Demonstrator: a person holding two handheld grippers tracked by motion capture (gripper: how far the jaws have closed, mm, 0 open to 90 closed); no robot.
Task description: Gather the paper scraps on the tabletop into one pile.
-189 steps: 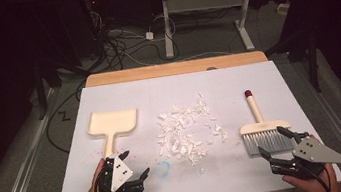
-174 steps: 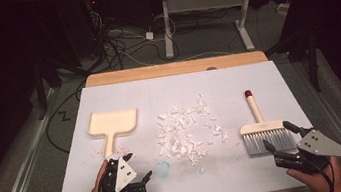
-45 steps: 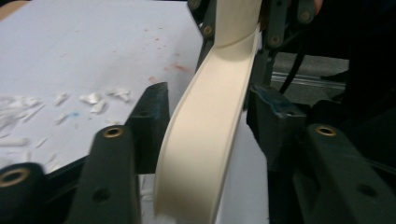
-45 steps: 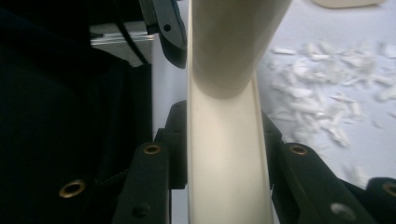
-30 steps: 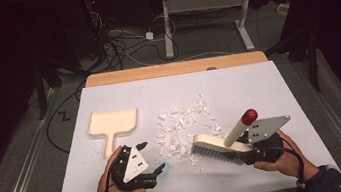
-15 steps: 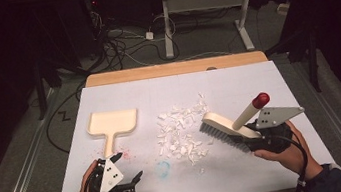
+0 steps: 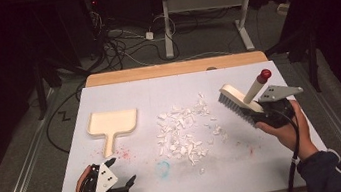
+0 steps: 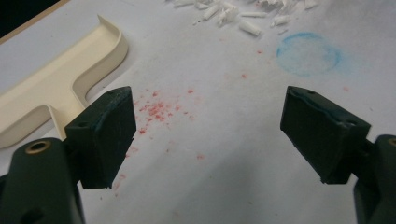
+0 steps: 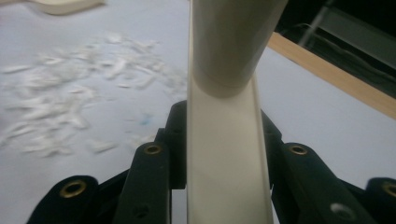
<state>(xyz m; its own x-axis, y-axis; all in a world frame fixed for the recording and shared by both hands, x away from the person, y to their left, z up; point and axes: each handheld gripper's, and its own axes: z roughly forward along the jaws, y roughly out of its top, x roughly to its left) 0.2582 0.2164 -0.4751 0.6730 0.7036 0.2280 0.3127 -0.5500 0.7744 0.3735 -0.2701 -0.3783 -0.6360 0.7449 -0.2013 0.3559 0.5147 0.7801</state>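
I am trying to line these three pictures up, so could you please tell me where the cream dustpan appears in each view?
High view: the dustpan lies left of centre on the white table, handle toward the person.
Left gripper view: it sits at the upper left, beside the left black jaw.
Right gripper view: a blurred cream edge at the top left looks like the dustpan.
Shared landmark: the pile of white scraps.

The brush (image 7: 238, 102) and dustpan (image 7: 112, 124) look like smooth cream plastic, the scraps (image 7: 183, 132) like paper, on a matt white sheet (image 7: 269, 163) over a wooden table (image 7: 175, 68).
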